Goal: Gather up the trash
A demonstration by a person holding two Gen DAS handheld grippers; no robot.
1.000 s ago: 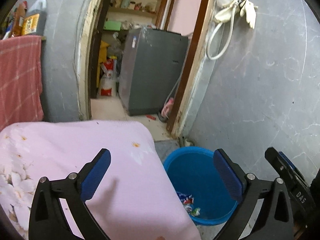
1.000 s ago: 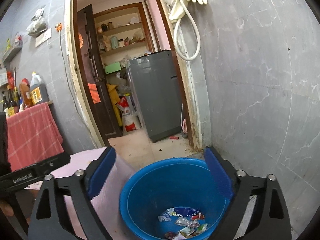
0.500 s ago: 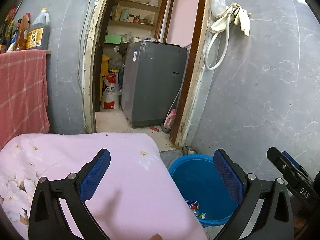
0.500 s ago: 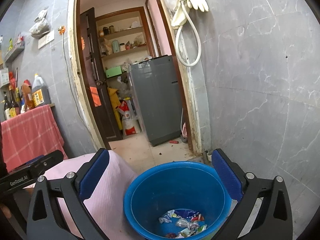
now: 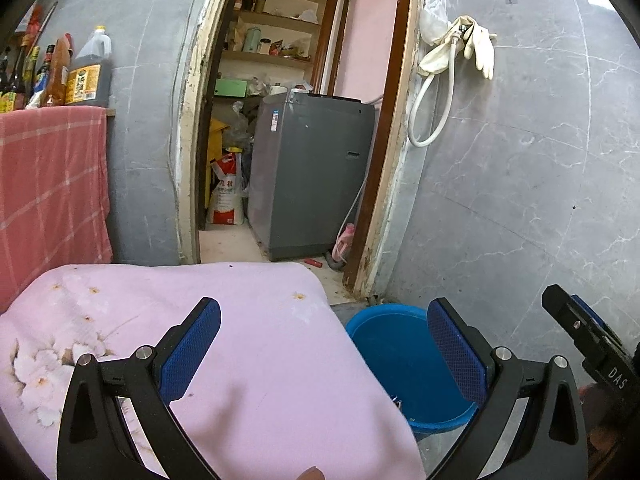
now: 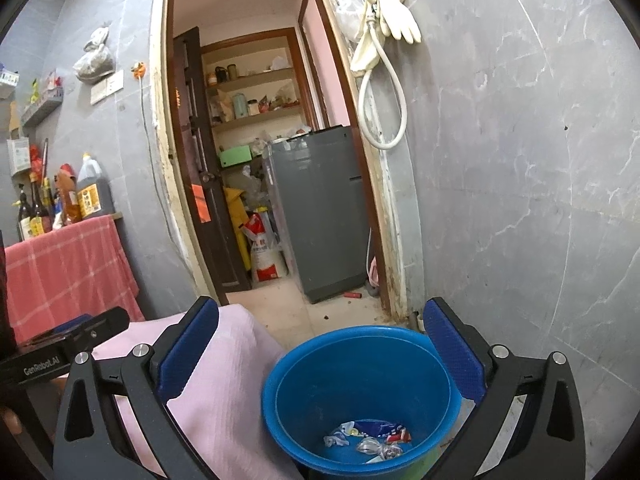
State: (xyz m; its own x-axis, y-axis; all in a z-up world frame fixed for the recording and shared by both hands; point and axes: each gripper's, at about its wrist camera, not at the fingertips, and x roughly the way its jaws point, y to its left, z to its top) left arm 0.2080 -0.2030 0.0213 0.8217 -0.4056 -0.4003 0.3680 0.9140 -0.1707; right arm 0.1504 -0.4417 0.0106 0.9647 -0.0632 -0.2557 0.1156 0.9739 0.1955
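A blue plastic bucket (image 6: 360,392) stands on the floor by the grey wall, right of the table. Crumpled wrappers (image 6: 372,438) lie at its bottom. The bucket also shows in the left wrist view (image 5: 404,356), low and right of centre. My right gripper (image 6: 320,344) is open and empty, held above and in front of the bucket. My left gripper (image 5: 324,344) is open and empty, over the right end of the table with the pink flowered cloth (image 5: 224,320). I see no loose trash on the cloth.
A grey tiled wall (image 6: 520,200) stands close on the right. A doorway with a grey washing machine (image 5: 312,176) lies ahead. A red checked cloth (image 5: 48,192) hangs at the left, with bottles (image 5: 88,76) above it. A hose and gloves (image 6: 384,52) hang on the wall.
Both grippers have pulled back and tilted up. The bucket has dropped lower in both views and more of the doorway shows. Both grippers stayed open.
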